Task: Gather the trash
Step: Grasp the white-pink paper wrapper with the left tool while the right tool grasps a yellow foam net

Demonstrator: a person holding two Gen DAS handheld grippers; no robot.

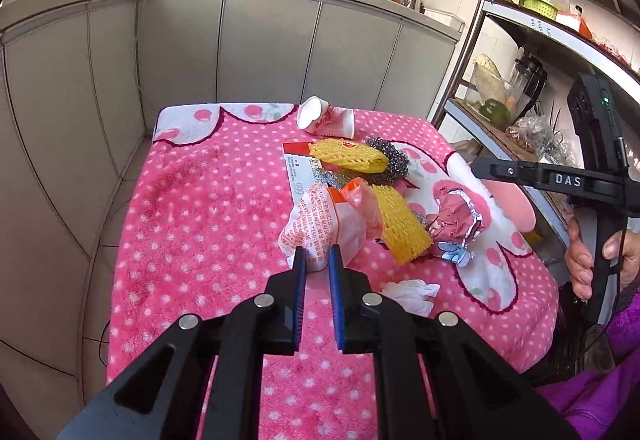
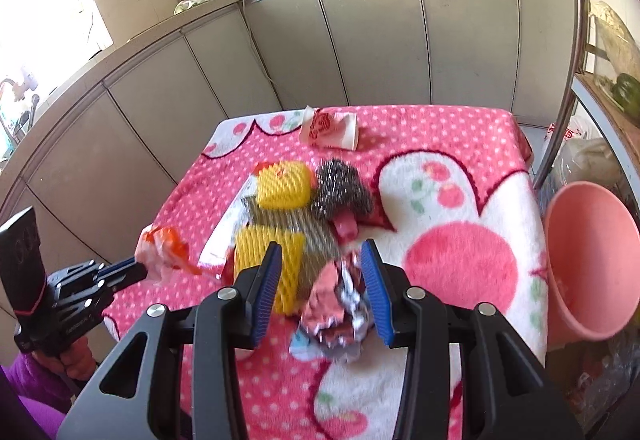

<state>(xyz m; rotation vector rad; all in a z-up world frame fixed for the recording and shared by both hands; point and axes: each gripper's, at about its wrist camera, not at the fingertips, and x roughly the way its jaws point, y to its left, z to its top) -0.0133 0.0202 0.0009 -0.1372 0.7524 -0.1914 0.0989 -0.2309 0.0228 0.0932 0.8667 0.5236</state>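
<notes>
Black left tongs downtilted, pinching wrapper

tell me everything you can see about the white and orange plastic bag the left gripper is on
The white and orange plastic bag is a thin, crumpled film bag, white with orange print and a glossy orange patch. It is bunched up and sits on the pink dotted blanket at the left edge of the trash pile, touching a yellow foam net. The left gripper is pinching its near edge between its blue pads. From the right wrist view it looks slightly raised at the gripper tip, though blur makes that uncertain.
</notes>
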